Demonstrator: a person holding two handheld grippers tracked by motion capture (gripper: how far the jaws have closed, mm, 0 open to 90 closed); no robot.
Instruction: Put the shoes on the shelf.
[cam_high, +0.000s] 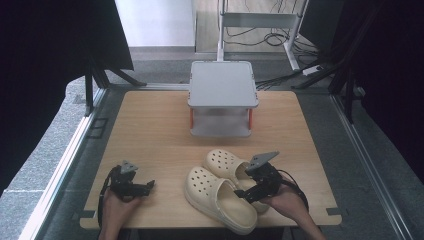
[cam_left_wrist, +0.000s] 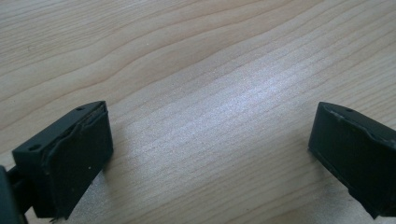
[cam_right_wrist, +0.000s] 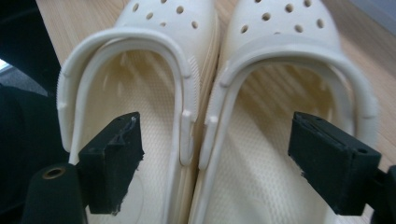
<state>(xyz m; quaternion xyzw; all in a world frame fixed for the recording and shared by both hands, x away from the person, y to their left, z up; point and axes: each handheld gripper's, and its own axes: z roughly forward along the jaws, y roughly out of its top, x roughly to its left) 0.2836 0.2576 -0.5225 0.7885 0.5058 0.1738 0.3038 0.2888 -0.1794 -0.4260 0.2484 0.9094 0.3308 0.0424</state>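
Two cream perforated clogs lie side by side at the front of the wooden table (cam_high: 150, 130): one nearer the front edge (cam_high: 215, 200), the other just behind it (cam_high: 225, 162). My right gripper (cam_high: 245, 192) hovers at their heel ends. In the right gripper view it (cam_right_wrist: 215, 154) is open. One jaw hangs in the left clog (cam_right_wrist: 154, 28), the other in the right clog (cam_right_wrist: 280, 32). The touching inner walls stand between the pads, untouched. My left gripper (cam_high: 147, 186) rests at the front left, open (cam_left_wrist: 210, 140) over bare wood (cam_left_wrist: 187, 56).
A grey two-tier stand (cam_high: 222, 85) with orange posts sits at the table's far middle. Dark curtains flank both sides. Metal frame rails run along the table's left and right edges, and cables lie on the floor beyond.
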